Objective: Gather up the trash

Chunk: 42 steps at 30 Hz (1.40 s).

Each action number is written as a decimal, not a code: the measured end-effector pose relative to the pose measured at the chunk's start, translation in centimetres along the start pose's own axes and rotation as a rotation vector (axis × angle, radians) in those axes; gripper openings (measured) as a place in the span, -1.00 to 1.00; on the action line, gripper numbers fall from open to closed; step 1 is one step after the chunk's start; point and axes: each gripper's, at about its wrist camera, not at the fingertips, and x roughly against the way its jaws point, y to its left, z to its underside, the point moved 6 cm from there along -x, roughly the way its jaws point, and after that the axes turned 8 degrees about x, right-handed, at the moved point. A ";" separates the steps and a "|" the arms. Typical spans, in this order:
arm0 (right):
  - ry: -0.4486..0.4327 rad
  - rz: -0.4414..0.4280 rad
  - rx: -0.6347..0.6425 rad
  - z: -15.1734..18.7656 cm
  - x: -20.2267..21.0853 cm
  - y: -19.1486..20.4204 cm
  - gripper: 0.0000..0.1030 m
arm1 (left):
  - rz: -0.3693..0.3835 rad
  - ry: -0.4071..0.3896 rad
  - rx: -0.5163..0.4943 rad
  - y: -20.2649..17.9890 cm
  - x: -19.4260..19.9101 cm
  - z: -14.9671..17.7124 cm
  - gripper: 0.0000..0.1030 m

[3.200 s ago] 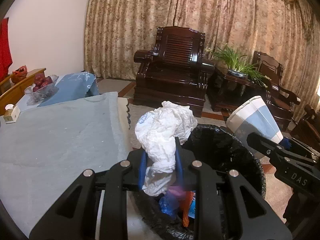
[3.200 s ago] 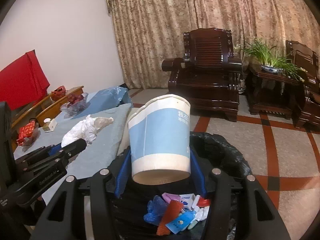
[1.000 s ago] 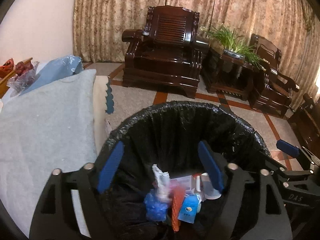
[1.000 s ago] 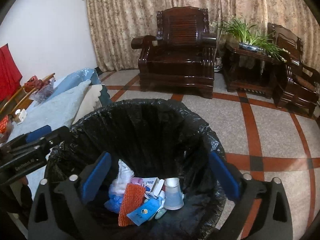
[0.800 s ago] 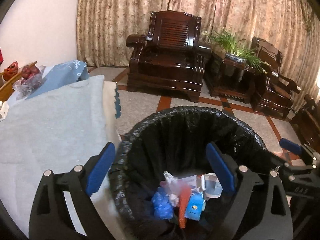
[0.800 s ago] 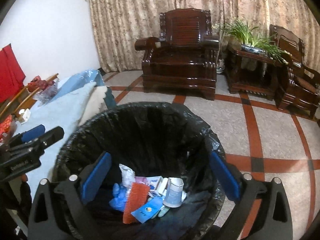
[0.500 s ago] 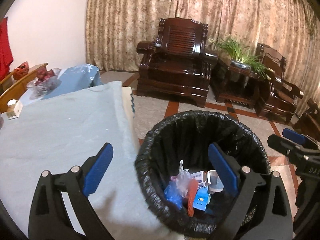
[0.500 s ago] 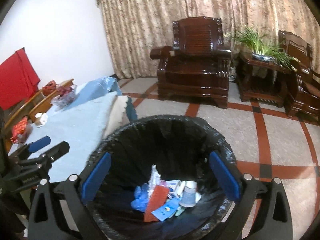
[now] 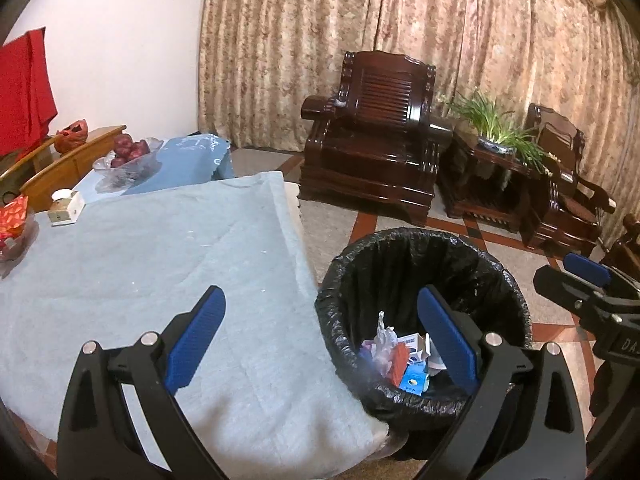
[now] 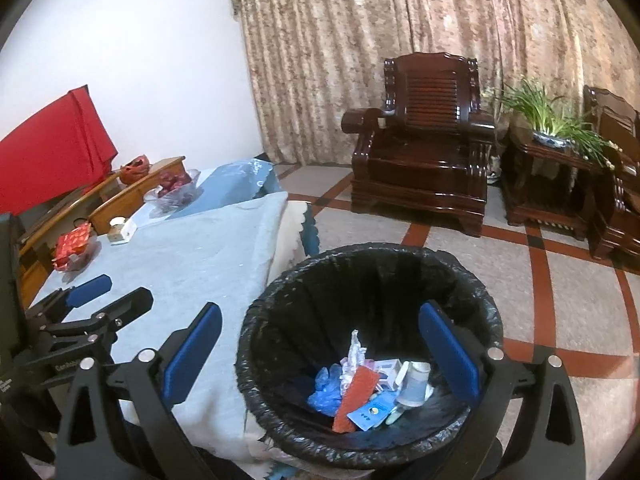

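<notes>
A bin with a black liner (image 9: 496, 276) (image 10: 280, 300) stands on the floor beside the table. In it lie a crumpled white tissue (image 9: 383, 330) (image 10: 354, 350), a paper cup (image 10: 414, 384), a blue glove (image 10: 325, 390) and red and blue wrappers (image 10: 356, 398). My left gripper (image 9: 322, 338) is open and empty, above the table edge and the bin's left rim. My right gripper (image 10: 320, 350) is open and empty, above the bin. Each gripper shows in the other's view, the right gripper (image 9: 584, 280) at right and the left gripper (image 10: 100, 294) at left.
The table carries a light blue cloth (image 9: 160, 248) (image 10: 192, 256). At its far end are a fruit bowl (image 9: 128, 160), a small white box (image 9: 66, 208) and a red packet (image 9: 14, 216). Dark wooden armchairs (image 9: 372, 136) and a plant stand (image 9: 496, 160) are behind the bin.
Both grippers opened and dropped the tissue and the cup into the bin. Since then both have pulled back and up, and the left one has shifted left over the table.
</notes>
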 end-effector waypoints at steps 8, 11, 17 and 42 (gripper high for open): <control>-0.020 -0.012 0.029 -0.9 1.3 1.7 0.88 | -0.005 -0.025 0.008 0.5 2.2 -0.3 0.83; -0.031 -0.014 0.039 -1.2 1.8 2.3 0.88 | -0.006 -0.037 0.008 0.6 3.0 -0.5 0.83; -0.044 -0.014 0.062 -1.6 2.3 3.2 0.88 | -0.013 -0.064 0.013 0.7 4.1 -0.9 0.83; -0.057 -0.021 0.082 -2.2 2.5 4.2 0.88 | -0.024 -0.094 0.014 1.4 5.5 -1.4 0.83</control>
